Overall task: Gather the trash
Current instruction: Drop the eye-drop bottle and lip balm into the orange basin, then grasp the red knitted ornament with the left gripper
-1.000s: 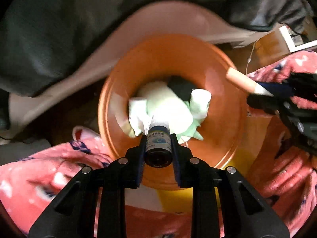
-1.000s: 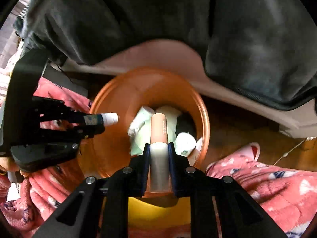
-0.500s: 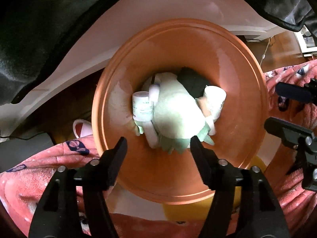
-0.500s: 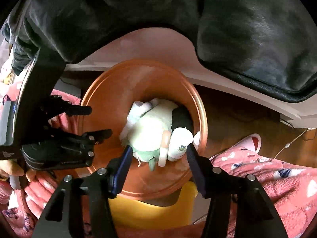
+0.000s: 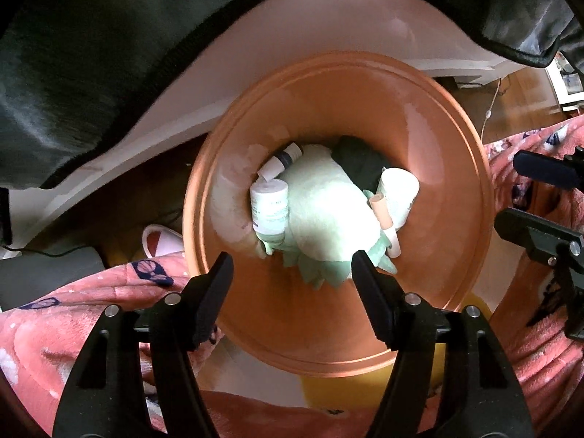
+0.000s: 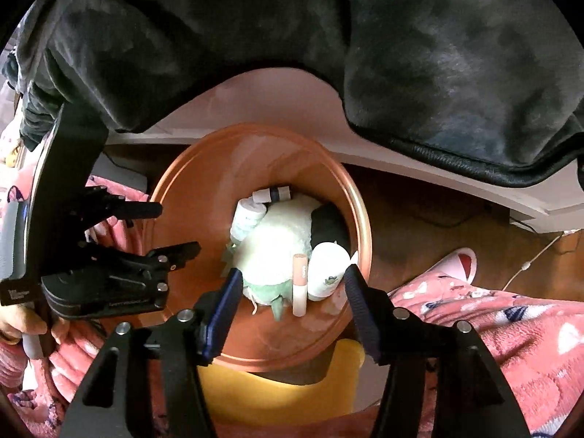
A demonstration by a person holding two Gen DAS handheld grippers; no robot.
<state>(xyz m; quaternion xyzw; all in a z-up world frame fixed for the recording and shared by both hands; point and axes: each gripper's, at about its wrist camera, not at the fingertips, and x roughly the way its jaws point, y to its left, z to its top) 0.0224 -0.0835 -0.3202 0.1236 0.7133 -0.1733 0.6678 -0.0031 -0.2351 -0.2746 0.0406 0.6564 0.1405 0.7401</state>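
Observation:
An orange trash bin (image 5: 449,138) (image 6: 175,197) stands below both grippers. Inside lie a pale green wad (image 5: 321,204) (image 6: 277,241), a small dark-banded bottle (image 5: 283,160) (image 6: 272,194), a white container (image 5: 270,208), a peach tube (image 5: 383,215) (image 6: 299,279), a white cup (image 5: 399,193) (image 6: 326,266) and something black (image 5: 357,162). My left gripper (image 5: 292,266) is open and empty above the bin's near rim. My right gripper (image 6: 294,281) is open and empty above the bin too. The right gripper shows at the left view's right edge (image 5: 540,200); the left gripper shows in the right view (image 6: 157,230).
A dark garment (image 6: 365,36) drapes over a pale rounded surface (image 5: 292,25) behind the bin. A pink patterned blanket (image 6: 492,321) lies around the near side. A slipper (image 6: 460,262) and a white cable (image 6: 529,262) lie on the wooden floor. A yellow object (image 6: 273,390) sits under the bin.
A second ago my left gripper held the small bottle and my right held the peach tube. Both opened and the two items dropped into the bin, where they now lie.

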